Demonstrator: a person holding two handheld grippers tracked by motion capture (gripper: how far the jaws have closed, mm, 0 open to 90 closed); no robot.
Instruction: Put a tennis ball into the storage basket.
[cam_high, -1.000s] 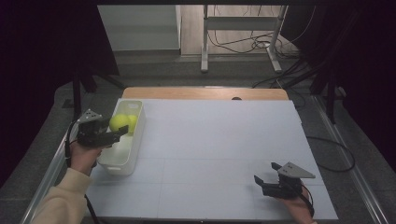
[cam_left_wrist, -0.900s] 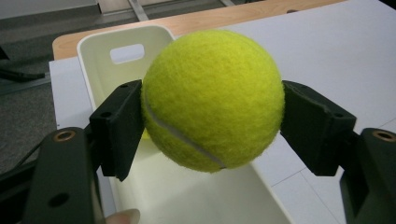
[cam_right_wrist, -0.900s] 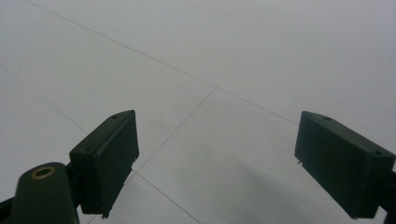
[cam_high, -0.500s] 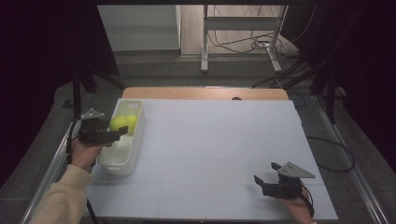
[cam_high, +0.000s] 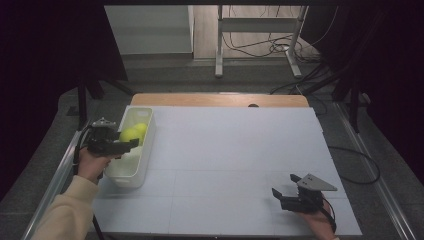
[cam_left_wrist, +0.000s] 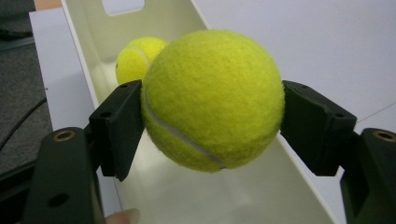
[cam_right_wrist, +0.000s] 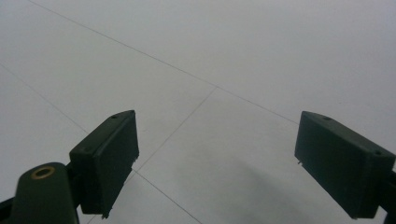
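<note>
My left gripper (cam_high: 129, 143) (cam_left_wrist: 212, 121) is shut on a yellow tennis ball (cam_left_wrist: 212, 100) (cam_high: 129, 135), holding it over the long white bin (cam_high: 131, 167) (cam_left_wrist: 93, 28) at the table's left side. A second tennis ball (cam_left_wrist: 133, 58) (cam_high: 142, 128) lies inside the bin, farther along it. Near the table's front right corner, my right gripper (cam_high: 282, 187) (cam_right_wrist: 217, 163) rests low over the white tabletop (cam_right_wrist: 233, 56), open, with nothing between its jaws.
The white table surface (cam_high: 240, 150) spreads between the two hands. A wooden strip (cam_high: 220, 100) runs along its far edge. Beyond it stand a metal frame (cam_high: 255, 40) and loose cables (cam_high: 260, 47) on the floor.
The left gripper with the ball has shifted slightly toward the near end of the bin. The right gripper has stayed still.
</note>
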